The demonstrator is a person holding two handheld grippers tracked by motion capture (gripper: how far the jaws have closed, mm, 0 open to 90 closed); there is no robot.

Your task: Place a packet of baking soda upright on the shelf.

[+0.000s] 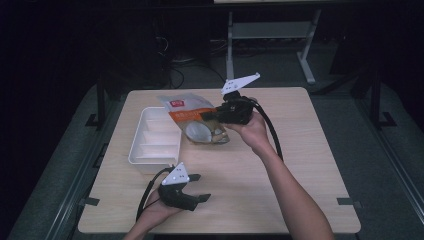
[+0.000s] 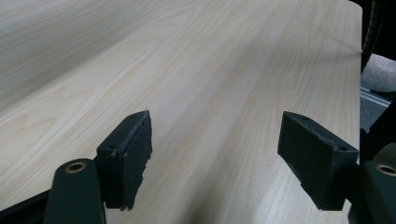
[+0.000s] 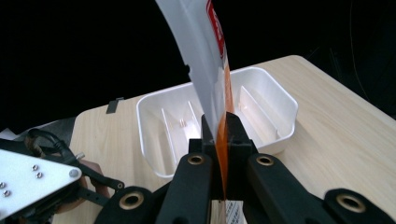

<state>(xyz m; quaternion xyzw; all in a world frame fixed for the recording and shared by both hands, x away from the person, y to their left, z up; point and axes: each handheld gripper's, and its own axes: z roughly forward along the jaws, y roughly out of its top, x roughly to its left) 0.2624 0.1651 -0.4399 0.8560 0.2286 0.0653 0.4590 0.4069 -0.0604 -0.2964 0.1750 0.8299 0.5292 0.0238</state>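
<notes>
Looking down, high view: right gripper (image 1: 212,115) pinches snack pouch (image 1: 192,120), lifted beside white divided tray (image 1: 155,137); left gripper (image 1: 197,187) hovers low, near table (image 1: 300,150) edge. Left gripper view: jaws spread wide over bare wood. Right gripper view: jaws clamped on pouch edge, tray (image 3: 271,98) beyond.

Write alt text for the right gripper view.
The right tool is shut on the edge of a white and orange snack bag, holding it up above a white divided tray on a light wooden table. The left tool shows at lower left.
</notes>
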